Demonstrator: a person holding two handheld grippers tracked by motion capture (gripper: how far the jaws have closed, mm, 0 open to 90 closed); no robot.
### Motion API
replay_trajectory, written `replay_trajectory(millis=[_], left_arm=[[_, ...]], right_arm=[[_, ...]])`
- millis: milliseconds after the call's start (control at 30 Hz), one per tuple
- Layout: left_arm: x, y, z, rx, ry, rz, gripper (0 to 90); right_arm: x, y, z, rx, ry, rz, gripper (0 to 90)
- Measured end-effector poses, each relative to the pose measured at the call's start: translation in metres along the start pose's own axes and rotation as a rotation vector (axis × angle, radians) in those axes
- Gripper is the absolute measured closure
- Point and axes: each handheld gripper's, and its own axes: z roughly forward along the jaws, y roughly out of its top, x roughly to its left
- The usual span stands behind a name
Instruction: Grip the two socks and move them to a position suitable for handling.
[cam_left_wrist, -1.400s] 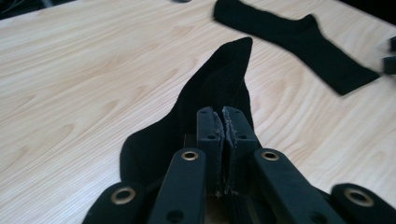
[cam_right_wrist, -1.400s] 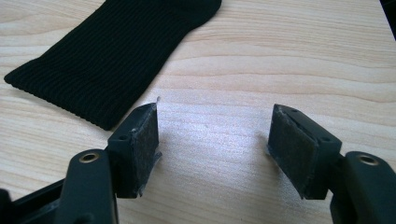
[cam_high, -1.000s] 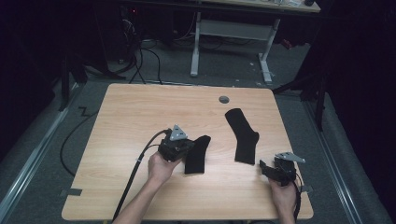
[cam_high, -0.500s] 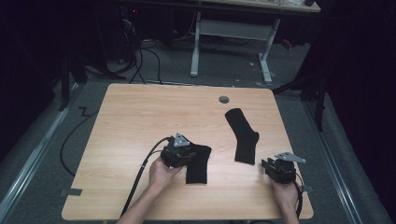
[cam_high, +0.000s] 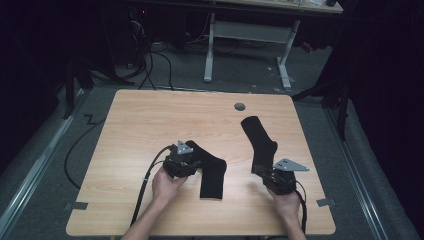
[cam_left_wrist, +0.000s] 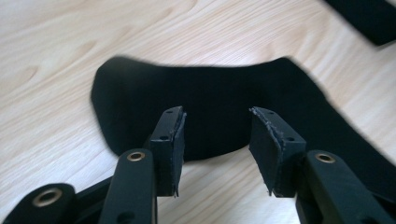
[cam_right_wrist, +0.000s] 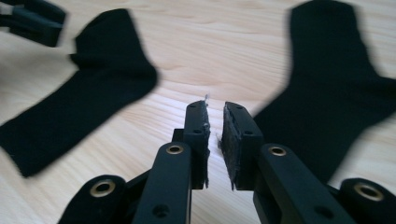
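Two black socks lie flat on the wooden table (cam_high: 150, 125). The left sock (cam_high: 212, 172) (cam_left_wrist: 210, 102) (cam_right_wrist: 84, 93) is bent in an L. My left gripper (cam_high: 192, 159) (cam_left_wrist: 217, 116) is open at the sock's toe end; its jaws have just been opening, and the sock lies under the tips, not pinched. The right sock (cam_high: 261, 140) (cam_right_wrist: 336, 79) (cam_left_wrist: 369, 18) lies farther right. My right gripper (cam_high: 262, 171) (cam_right_wrist: 215, 105) sits beside its lower end; its jaws have just been closing to a thin gap with nothing between them.
A round cable hole (cam_high: 240, 106) sits near the table's far edge. Grey tape tabs (cam_high: 76, 205) mark the front corners. Beyond the table stand a white desk frame (cam_high: 210, 50) and floor cables (cam_high: 150, 65). The left gripper's jaws (cam_right_wrist: 32, 21) show in the right gripper view.
The left gripper's jaws opened and let go of the left sock, which now lies flat in an L. The right gripper moved left toward the right sock and its jaws closed nearly together.
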Motion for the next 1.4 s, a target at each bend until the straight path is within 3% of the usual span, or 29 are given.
replay_trajectory(millis=[200, 300, 433, 567, 600, 833, 1067, 1233, 1400], left_arm=[[0.005, -0.004, 0.011, 0.052, 0.043, -0.023, 53.7], [0.007, -0.005, 0.013, 0.062, 0.051, -0.027, 53.4], [0.009, -0.005, 0.020, 0.085, 0.053, -0.024, 55.8], [0.010, -0.005, 0.022, 0.082, 0.065, -0.024, 61.9], [0.011, -0.003, 0.022, 0.086, 0.072, -0.020, 62.7], [0.017, 0.003, 0.028, 0.099, 0.100, -0.020, 64.1], [0.020, 0.012, 0.036, 0.099, 0.103, -0.017, 63.1], [0.022, 0.014, 0.043, 0.063, 0.097, -0.054, 61.4], [0.024, 0.014, 0.046, 0.041, 0.107, -0.058, 59.0]], right_arm=[[0.036, 0.010, 0.035, 0.038, 0.104, -0.065, 72.8], [0.054, 0.015, 0.051, 0.057, 0.134, -0.110, 70.3], [0.070, 0.016, 0.069, 0.100, 0.148, -0.122, 68.1], [0.076, 0.015, 0.080, 0.134, 0.139, -0.140, 65.9], [0.080, 0.012, 0.084, 0.144, 0.130, -0.170, 64.0], [0.081, 0.010, 0.078, 0.161, 0.100, -0.222, 57.9], [0.077, 0.006, 0.073, 0.157, 0.116, -0.197, 55.6], [0.078, 0.006, 0.074, 0.156, 0.111, -0.192, 54.1], [0.076, 0.006, 0.076, 0.151, 0.105, -0.174, 51.9]])
